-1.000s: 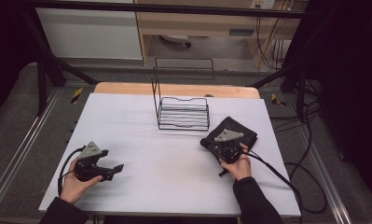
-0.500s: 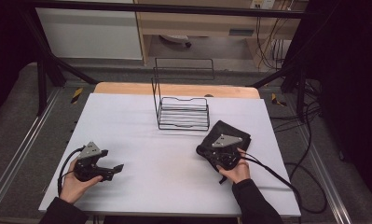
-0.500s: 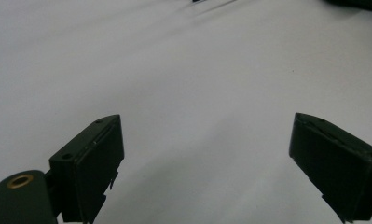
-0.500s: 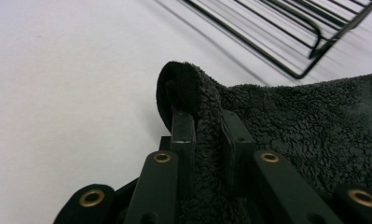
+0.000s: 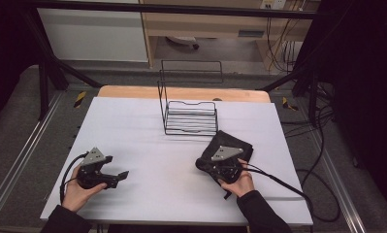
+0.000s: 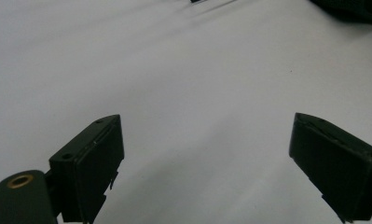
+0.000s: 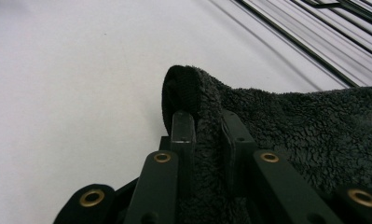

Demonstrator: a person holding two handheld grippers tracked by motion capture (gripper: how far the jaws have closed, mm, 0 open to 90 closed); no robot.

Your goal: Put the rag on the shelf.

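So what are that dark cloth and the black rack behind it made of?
The cloth looks like fleece or terry towel: a matte, nubbly pile, pinched limp in the right gripper. The rack looks like thin metal wire with a black coating, probably paint or plastic, judging by its slim straight rods.

Fuzzy black terry-like cloth (image 7: 291, 126), thin glossy black wire rack (image 5: 190, 116), matt white, perhaps laminate, tabletop (image 5: 133, 131).

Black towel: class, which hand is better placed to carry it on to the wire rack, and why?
Right. The right claw is already shut on a fold of the black towel, just in front of the wire rack. The left claw is open over bare table, far from both.
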